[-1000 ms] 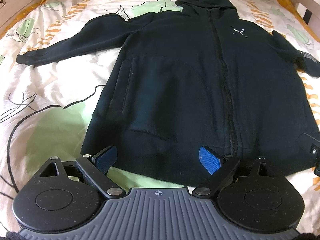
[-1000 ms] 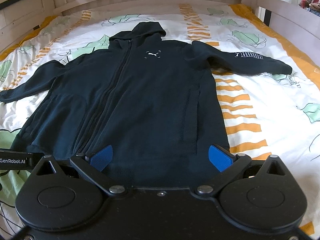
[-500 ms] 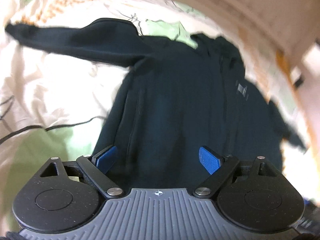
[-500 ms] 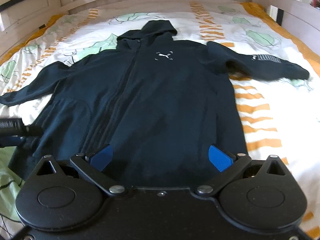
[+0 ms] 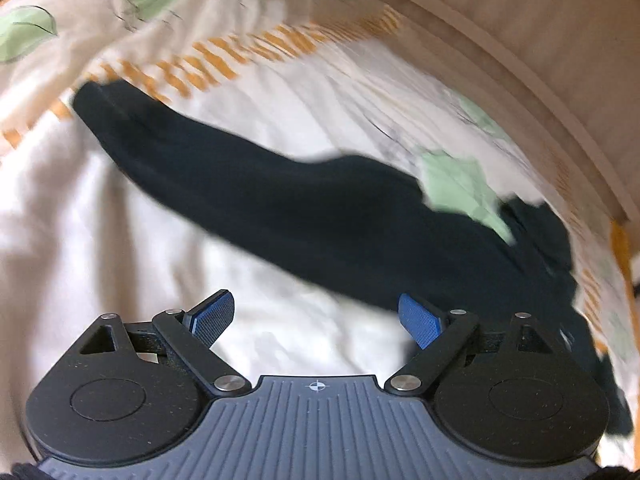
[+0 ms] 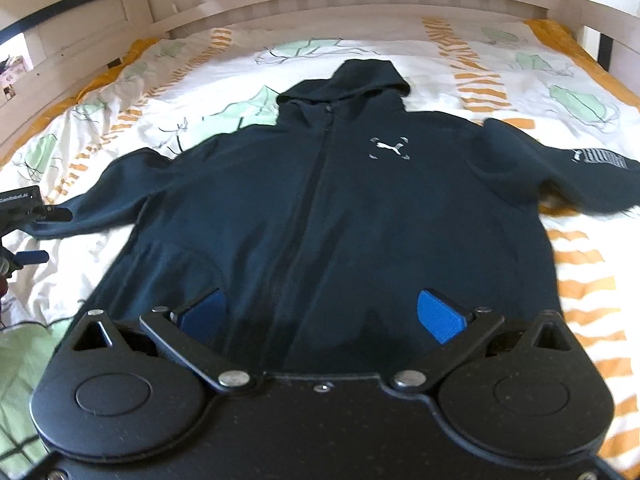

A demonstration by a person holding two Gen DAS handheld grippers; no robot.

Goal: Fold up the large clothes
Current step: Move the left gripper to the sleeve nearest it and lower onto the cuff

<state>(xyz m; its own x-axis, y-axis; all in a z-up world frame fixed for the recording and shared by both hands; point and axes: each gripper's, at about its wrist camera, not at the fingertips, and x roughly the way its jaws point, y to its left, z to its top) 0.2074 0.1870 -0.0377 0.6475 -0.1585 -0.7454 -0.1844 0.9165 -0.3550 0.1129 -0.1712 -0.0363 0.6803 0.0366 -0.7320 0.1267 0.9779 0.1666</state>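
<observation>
A dark navy zip hoodie (image 6: pixel 320 216) lies flat, front up, on the bed, hood toward the headboard and both sleeves spread out. My right gripper (image 6: pixel 320 316) is open and empty above the hoodie's lower hem. My left gripper (image 5: pixel 316 318) is open and empty, above the bedsheet just short of the hoodie's left sleeve (image 5: pixel 280 196), which runs diagonally across that view. The left gripper also shows at the left edge of the right wrist view (image 6: pixel 24 232), beside the sleeve's cuff.
The bedsheet (image 6: pixel 560 80) is white with green leaves and orange stripes. A pale wooden bed frame (image 6: pixel 320 4) rims the head and both sides. Rumpled green sheet (image 6: pixel 16 360) lies at the near left.
My left gripper has swung left from the hoodie's hem to the left sleeve. My right gripper has moved forward and a little left over the hoodie. Both stay open.
</observation>
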